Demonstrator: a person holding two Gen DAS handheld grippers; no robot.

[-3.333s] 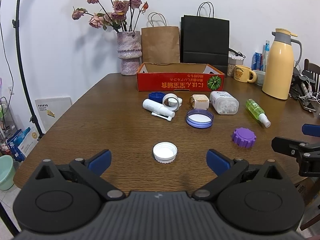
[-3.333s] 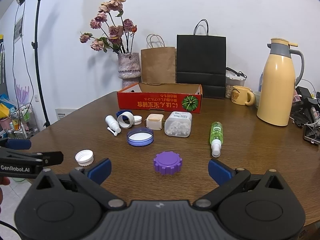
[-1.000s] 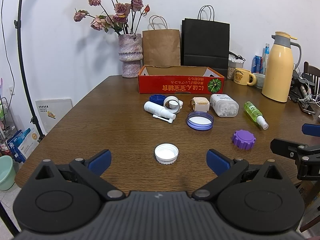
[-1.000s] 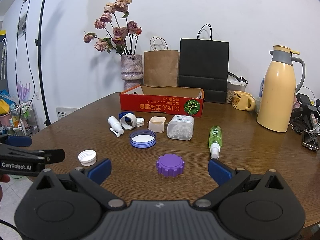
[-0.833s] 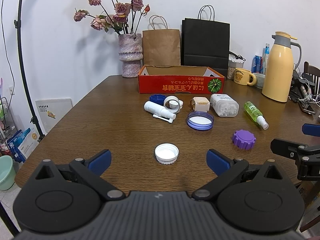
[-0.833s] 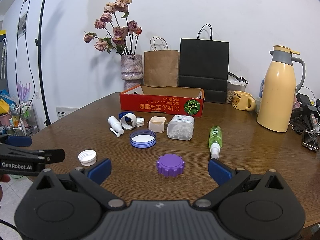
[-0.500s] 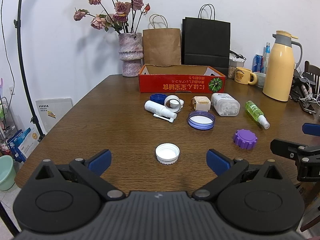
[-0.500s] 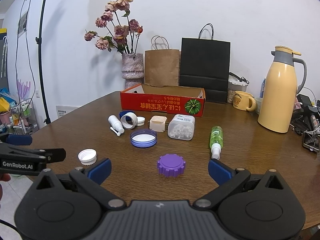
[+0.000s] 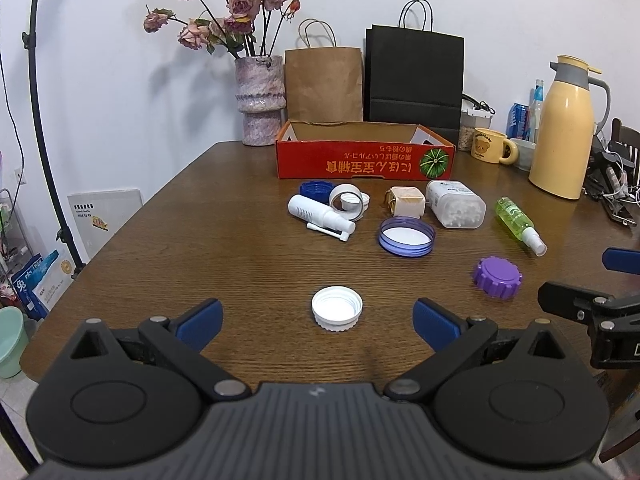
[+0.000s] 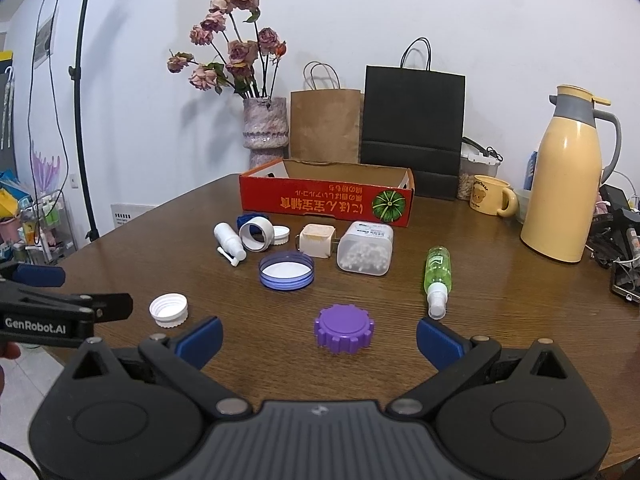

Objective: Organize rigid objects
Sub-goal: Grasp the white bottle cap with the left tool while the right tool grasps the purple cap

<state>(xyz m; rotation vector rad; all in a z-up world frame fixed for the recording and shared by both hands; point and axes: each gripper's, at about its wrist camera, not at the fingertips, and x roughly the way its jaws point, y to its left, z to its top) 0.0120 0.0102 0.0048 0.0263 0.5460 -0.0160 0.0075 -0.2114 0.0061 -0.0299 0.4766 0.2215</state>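
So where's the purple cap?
The purple cap sits on the table, centred before the open right gripper, nearest the green spray bottle.

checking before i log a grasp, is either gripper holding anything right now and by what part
Nothing is held. The left gripper is open with the white cap lying on the table between its fingers; the right gripper is open before the purple cap.

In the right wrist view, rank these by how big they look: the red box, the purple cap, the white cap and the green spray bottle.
1. red box
2. green spray bottle and purple cap: about alike, and the cap sits nearer the camera, so I won't rank them
3. white cap
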